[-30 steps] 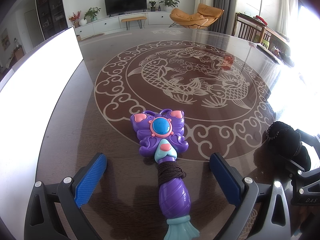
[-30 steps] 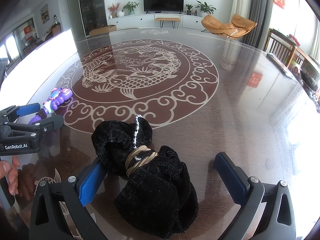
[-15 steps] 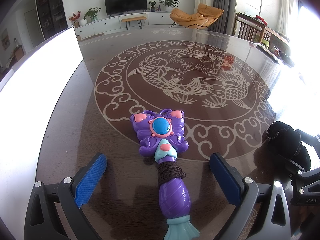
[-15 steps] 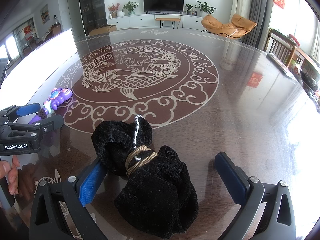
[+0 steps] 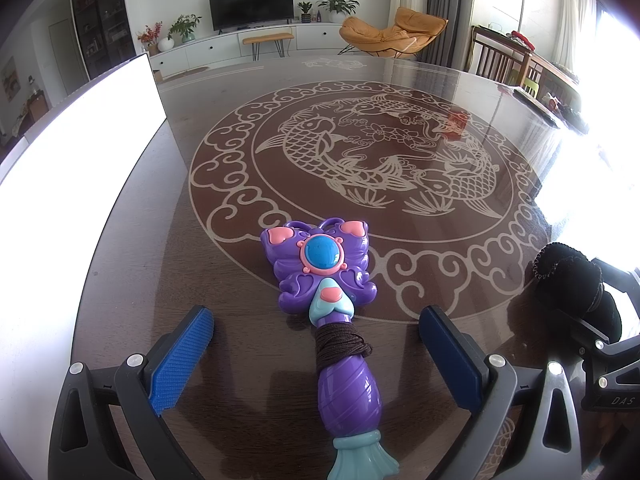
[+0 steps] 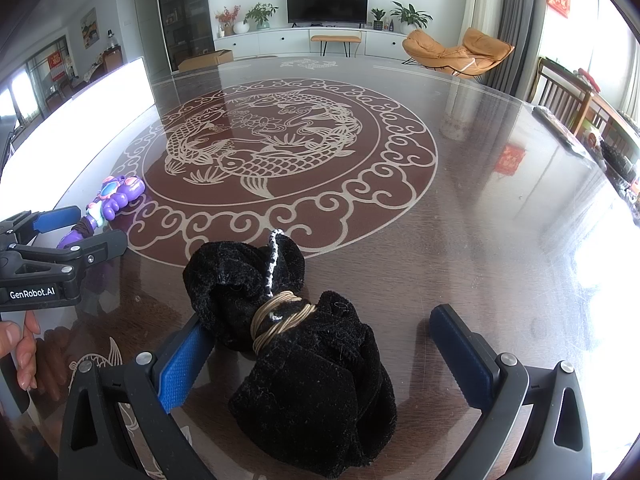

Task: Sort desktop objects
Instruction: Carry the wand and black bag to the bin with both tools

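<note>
"GenRobot.AI" lettering [image 6: 32, 293] on left hand-held gripper [image 6: 86, 232] body

Living room, white walls. Black television [image 6: 327, 3] above a long white cabinet [image 6: 296, 42], potted plants on top. Orange lounge chair [image 6: 456, 53] beside grey curtains [image 6: 516, 24]. Wooden chair [image 6: 560, 98] far right. Strong daylight from the right windows

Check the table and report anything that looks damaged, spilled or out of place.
Nothing looks damaged or spilled. One oddity: the purple toy wand has dark brown cord wound around its handle. The black velvet pouch lies on its side, tied shut with tan cord. Both lie flat on the table.
</note>
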Demonstrator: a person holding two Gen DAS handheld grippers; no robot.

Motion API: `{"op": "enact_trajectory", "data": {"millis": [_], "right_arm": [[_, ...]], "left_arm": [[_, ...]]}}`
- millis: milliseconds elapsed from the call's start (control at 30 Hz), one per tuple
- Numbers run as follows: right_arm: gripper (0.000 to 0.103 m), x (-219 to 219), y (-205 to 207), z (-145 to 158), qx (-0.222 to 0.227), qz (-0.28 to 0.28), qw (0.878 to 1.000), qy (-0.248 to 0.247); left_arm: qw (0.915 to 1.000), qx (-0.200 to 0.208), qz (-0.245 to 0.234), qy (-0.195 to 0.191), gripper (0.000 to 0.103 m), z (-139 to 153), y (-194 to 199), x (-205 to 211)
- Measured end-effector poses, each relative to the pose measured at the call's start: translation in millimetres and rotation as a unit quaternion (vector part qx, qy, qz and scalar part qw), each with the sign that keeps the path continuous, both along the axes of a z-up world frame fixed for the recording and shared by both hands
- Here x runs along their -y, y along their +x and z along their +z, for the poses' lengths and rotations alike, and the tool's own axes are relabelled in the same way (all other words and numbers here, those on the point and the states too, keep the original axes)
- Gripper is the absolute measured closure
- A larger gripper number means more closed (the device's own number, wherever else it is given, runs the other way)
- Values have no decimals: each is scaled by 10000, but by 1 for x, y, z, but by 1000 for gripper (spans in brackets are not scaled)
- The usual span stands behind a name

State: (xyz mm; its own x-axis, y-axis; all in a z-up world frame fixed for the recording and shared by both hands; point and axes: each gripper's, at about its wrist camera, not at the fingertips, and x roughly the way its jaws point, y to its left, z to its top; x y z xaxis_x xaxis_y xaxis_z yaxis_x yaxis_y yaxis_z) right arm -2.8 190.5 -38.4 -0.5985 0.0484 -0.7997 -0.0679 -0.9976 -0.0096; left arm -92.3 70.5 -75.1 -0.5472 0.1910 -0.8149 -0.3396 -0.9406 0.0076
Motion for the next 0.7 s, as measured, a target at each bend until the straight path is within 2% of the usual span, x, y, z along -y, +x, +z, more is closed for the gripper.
{"op": "enact_trajectory", "data": {"millis": [567, 633, 700], "right_arm": [[0, 0, 0, 0, -2, -2, 10000, 1], [0, -4, -6, -1, 16, 18, 10000, -12], [0, -5, -11, 0, 278, 207, 9994, -18]], "left_arm": [[10000, 52, -15, 3, 0, 0, -1, -1], [9996, 222, -162, -14, 0, 1, -4, 2], [9981, 375, -471, -98, 0, 2, -3, 3]]}}
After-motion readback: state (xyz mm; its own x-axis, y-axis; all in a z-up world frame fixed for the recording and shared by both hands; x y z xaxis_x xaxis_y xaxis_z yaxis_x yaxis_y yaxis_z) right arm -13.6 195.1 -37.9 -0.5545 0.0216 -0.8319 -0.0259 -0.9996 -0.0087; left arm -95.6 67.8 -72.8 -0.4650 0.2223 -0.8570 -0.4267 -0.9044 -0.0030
